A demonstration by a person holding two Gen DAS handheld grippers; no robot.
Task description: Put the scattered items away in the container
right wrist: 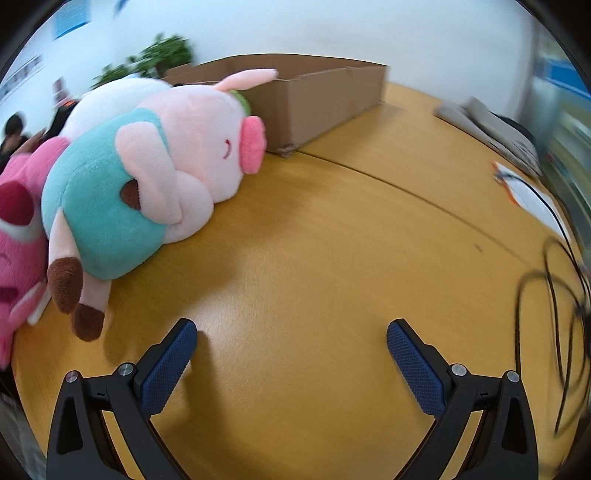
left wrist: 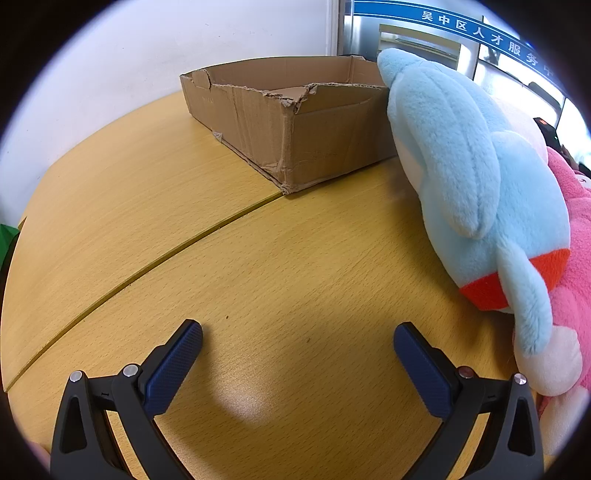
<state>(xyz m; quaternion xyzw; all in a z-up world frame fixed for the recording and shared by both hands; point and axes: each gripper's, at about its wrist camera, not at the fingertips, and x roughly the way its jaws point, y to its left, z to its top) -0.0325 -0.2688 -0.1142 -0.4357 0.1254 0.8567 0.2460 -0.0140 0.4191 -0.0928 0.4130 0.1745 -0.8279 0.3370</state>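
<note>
Both grippers hover over a yellow wooden table [left wrist: 258, 277] with a seam across it: the left gripper [left wrist: 298, 341] and right gripper [right wrist: 291, 338] each have blue pads spread wide, gripping nothing. Blue plush [left wrist: 472, 177] and pig plush [right wrist: 166, 166] lie just beside the torn cardboard box [left wrist: 295, 122]. Behind, white walls and a blue sign [left wrist: 480, 33] reading 吴中区人才服务. Black cables [right wrist: 554, 288] trail at the table's right edge.

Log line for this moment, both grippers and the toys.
left gripper: open, empty | right gripper: open, empty | blue plush, pig plush, pink plush: on table | cardboard box: no toys seen inside
</note>
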